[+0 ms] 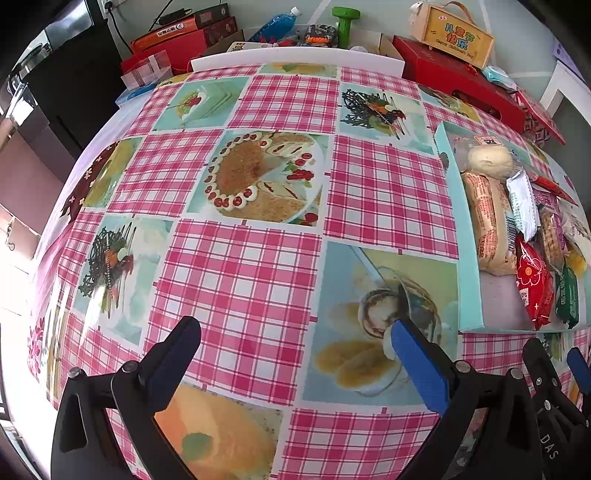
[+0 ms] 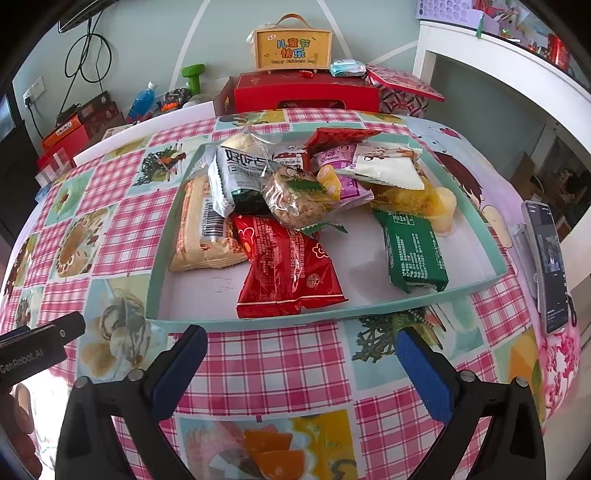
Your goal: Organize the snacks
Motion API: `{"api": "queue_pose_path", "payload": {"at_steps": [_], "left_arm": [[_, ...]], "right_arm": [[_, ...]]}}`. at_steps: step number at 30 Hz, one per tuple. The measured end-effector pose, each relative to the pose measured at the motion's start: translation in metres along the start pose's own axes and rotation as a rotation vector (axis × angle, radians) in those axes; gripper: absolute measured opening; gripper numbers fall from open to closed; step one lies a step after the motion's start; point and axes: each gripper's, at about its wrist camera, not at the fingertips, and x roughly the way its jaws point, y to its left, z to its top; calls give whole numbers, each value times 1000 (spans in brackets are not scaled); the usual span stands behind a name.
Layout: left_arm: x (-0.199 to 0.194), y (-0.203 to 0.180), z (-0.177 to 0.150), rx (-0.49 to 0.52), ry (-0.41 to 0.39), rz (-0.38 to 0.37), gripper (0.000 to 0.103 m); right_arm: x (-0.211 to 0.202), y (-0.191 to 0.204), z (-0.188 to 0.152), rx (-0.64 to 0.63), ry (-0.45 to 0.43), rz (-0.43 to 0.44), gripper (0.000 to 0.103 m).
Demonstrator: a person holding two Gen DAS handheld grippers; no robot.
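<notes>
A shallow mint-green box (image 2: 332, 317) holds a pile of wrapped snacks: a red pack (image 2: 288, 269), a green pack (image 2: 413, 251), a beige biscuit pack (image 2: 199, 236), a silver pack (image 2: 240, 173) and several more. My right gripper (image 2: 295, 354) stands open just in front of the box's near rim, nothing between its fingers. In the left wrist view the same box (image 1: 471, 288) lies at the far right. My left gripper (image 1: 295, 343) is open above bare tablecloth, left of the box. The right gripper's fingers (image 1: 535, 354) show at the lower right of that view.
The table wears a pink checked cloth (image 1: 236, 266) with food pictures. A phone on a stand (image 2: 550, 266) sits at the right edge. Behind the table are a red gift box (image 2: 306, 92), a yellow carry box (image 2: 293, 46), a green dumbbell (image 1: 345, 26) and bottles.
</notes>
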Motion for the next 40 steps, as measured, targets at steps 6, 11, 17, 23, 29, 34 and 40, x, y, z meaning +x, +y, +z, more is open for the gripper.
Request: {"api": "queue_pose_path", "payload": {"at_steps": [6,11,17,23,29,34,40], "left_arm": [[1,1,0,-1,3,-2,102],[3,1,0,1,7,-1,102],[3,1,0,4,8,3,102],[4,2,0,5,8,2,102],[4,2,0,5,9,3,102],[4,3,0,5,8,11,102],[5,5,0,-2,12,13,102]], "right_arm": [[1,1,0,-3,-1,2,103],[0,1,0,-2,-1,2,103],[0,1,0,-1,0,3,103],[0,2,-1,-2,0,2,103],[0,2,-1,4,3,-2,103],[1,0,-1,8,7,-3,103],[2,0,0,6,8,3,103]]}}
